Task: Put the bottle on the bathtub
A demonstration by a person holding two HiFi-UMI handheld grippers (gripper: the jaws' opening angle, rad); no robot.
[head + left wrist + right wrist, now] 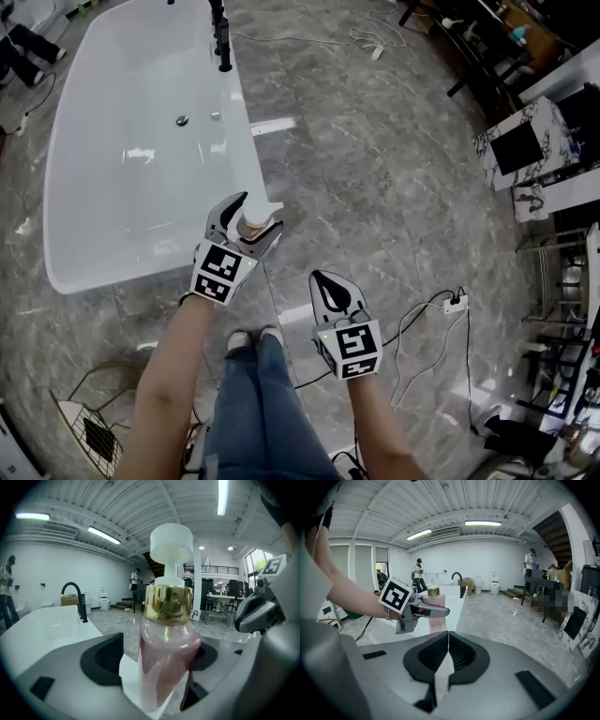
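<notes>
1. The bottle (168, 658) stands on the corner rim of the bathtub (112, 206), between the released jaws of the left gripper (255, 214).
2. The left gripper should back straight off, level, without brushing the tall pump.
3. The right gripper (446, 644) is clenched, empty and well clear.

We record a grey marbled floor (375, 169) carrying a white bathtub (103, 187) and a white power strip (455, 302) with trailing cables (410, 325). A bottle (253, 226) stands on the bathtub's near corner rim.
</notes>
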